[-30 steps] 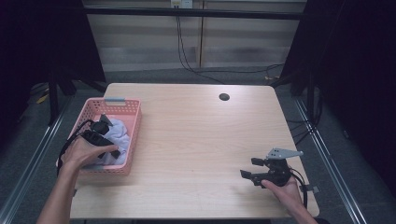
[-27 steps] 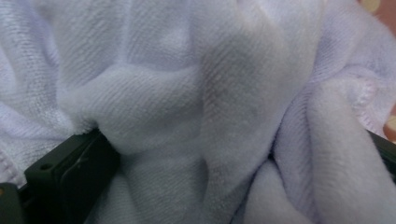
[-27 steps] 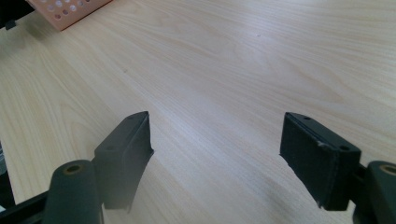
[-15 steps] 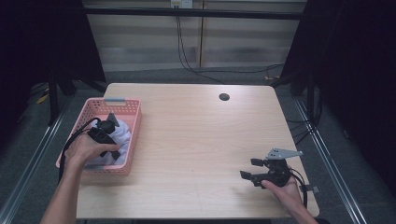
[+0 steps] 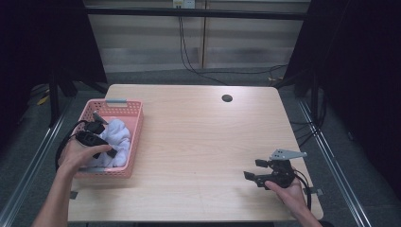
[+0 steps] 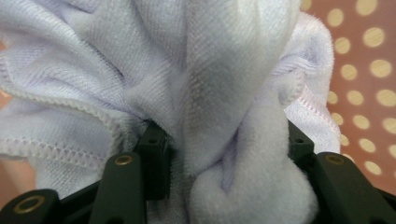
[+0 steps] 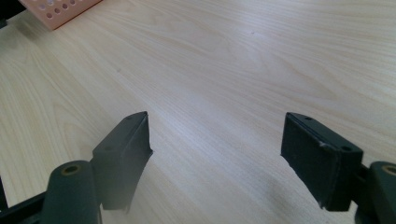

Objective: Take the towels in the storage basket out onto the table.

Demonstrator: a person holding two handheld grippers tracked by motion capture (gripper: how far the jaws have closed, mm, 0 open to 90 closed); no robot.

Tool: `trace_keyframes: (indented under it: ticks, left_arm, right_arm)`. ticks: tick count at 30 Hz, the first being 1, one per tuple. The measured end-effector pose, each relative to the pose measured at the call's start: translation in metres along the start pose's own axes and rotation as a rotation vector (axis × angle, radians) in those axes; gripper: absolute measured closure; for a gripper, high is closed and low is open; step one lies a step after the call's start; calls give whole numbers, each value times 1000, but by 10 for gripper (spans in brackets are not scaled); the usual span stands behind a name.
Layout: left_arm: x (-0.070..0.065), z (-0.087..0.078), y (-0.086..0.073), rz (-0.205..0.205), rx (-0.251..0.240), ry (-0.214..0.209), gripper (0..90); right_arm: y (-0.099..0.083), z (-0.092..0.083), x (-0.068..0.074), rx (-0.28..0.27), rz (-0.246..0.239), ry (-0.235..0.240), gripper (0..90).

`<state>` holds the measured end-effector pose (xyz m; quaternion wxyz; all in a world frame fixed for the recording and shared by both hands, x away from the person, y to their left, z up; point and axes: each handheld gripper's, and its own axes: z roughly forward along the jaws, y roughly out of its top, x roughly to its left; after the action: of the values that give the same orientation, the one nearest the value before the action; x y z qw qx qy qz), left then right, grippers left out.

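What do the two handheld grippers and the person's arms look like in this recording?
Both are black. The left gripper trails a looping black cable; its own view shows matte black jaws with brass-coloured rivets. The right gripper carries a grey three-cornered plate on top, has flat rectangular jaw pads, and a black cable behind it. The forearms are bare, no sleeves visible.

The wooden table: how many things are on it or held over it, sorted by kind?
Pink plastic perforated basket: 1
White terry-cloth towel bunched in the basket, with a fold between the left gripper's closing jaws: 1
Black handheld two-jaw grippers: 2, the left gripper in the basket, the right gripper open above bare wood
Total: 4
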<state>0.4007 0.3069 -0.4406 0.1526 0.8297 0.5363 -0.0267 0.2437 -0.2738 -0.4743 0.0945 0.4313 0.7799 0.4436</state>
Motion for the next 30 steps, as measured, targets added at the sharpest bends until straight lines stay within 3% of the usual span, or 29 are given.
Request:
trace_keyframes:
  ticks: [3,9,12,14,19,21,22,23,30]
  left_arm:
    - [1,-2,-2,1,-14,-11,484]
    - [7,-8,-5,-43,-54,-73,476]
    - [10,-15,-8,-22,-75,-119,476]
    - [10,-17,-8,-4,-74,-120,476]
    - [10,-23,-10,-3,-118,-133,471]
    - [10,-28,-11,-6,-132,-131,471]
    - [12,-32,-11,-13,-160,-153,471]
    - [13,-34,-11,-14,-158,-168,471]
    - [13,-42,-14,-33,-197,-179,469]
  right_arm:
    - [0,0,0,-1,2,1,239]
    - [0,0,1,1,-4,2,233]
    - [0,1,1,3,-3,2,233]
    - [0,1,1,2,-1,1,233]
    - [0,0,0,1,1,1,233]
    - [0,0,0,0,2,4,236]
    - [0,0,0,0,3,4,236]
    - [0,0,0,0,2,5,235]
    - [0,0,0,-6,4,8,234]
